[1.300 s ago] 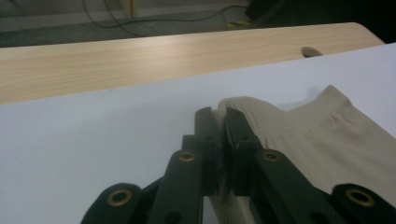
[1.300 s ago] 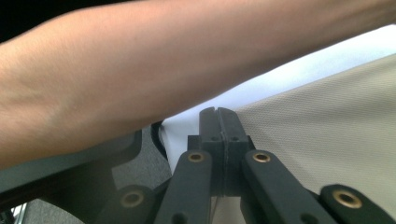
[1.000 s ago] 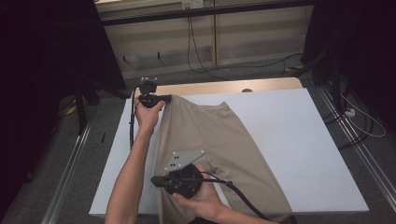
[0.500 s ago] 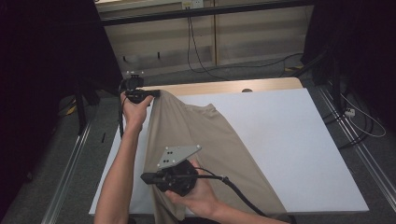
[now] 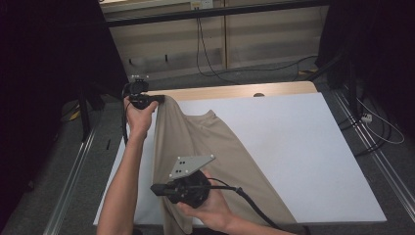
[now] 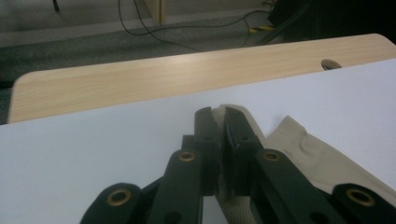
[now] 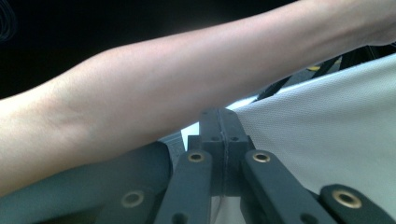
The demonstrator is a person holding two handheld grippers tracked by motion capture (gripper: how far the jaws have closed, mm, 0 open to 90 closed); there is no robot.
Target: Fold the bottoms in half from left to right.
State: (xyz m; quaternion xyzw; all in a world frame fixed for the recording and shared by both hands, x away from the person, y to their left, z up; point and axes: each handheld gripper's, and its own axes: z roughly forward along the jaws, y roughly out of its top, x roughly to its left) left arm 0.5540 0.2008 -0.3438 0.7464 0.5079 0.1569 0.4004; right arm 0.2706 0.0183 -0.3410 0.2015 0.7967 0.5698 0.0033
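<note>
A beige garment (image 5: 215, 147) lies across the white board (image 5: 303, 147), from its far left corner down to the near edge. My left gripper (image 5: 159, 100) is shut on the garment's far corner and holds it raised off the board; in the left gripper view the jaws (image 6: 223, 115) pinch the cloth (image 6: 303, 149) between them. My right gripper (image 5: 155, 188) is shut on the garment's near left edge, and its jaws point left. In the right gripper view the closed jaws (image 7: 223, 116) grip taut cloth (image 7: 327, 140), with the person's left forearm (image 7: 163, 84) crossing above.
The board rests on a wooden tabletop (image 5: 235, 91), which shows as a strip along the far side. Cables (image 5: 205, 54) trail over the grey floor behind the table. Metal rails run along both sides. The board's right half is bare white surface.
The left gripper has carried the garment's far corner to the left and a little upward, stretching the cloth's left edge. The right gripper has hardly shifted.
</note>
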